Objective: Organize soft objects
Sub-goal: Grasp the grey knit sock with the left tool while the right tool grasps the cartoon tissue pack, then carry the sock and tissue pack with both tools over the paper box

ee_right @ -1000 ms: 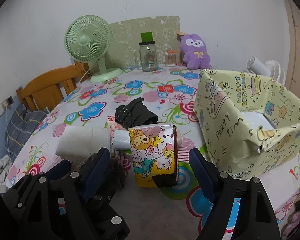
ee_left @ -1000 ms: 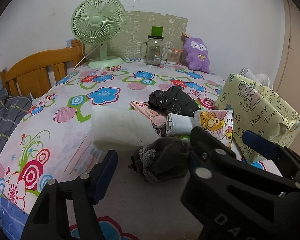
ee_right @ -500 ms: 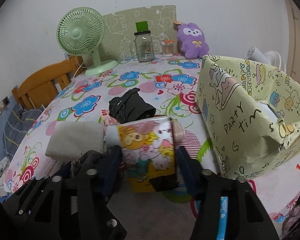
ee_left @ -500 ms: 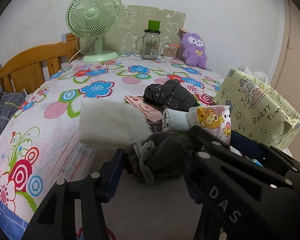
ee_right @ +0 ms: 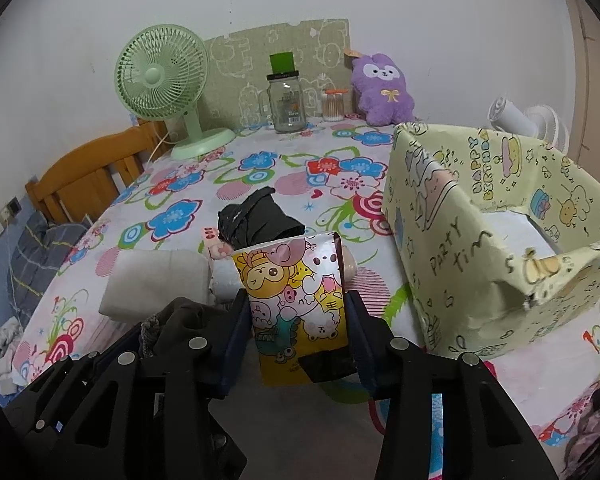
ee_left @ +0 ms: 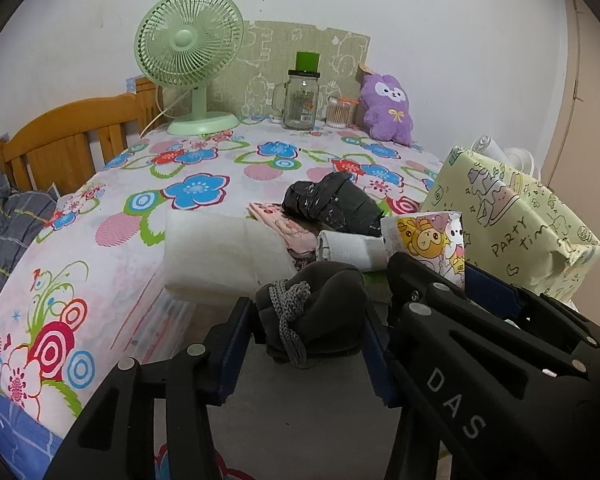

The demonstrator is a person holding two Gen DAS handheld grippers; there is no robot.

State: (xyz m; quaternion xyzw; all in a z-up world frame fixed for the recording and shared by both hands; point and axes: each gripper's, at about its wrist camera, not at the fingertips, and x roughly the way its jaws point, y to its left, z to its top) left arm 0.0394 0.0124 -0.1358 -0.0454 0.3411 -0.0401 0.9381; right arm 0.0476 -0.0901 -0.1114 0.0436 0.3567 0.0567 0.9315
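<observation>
My left gripper is shut on a dark grey drawstring pouch at the near edge of the flowered table. My right gripper is shut on a cartoon-printed soft pack, also visible in the left wrist view. A white folded cloth, a pink printed item, a white roll and a black crumpled bag lie just beyond. The yellow party-print box stands open to the right.
At the back stand a green fan, a glass jar with green lid, a cotton-swab pot and a purple plush. A wooden bed frame lies left. A white fan is behind the box.
Both grippers moved forward and closed: the left one onto the grey pouch, the right one onto the cartoon pack. The other items have not moved.
</observation>
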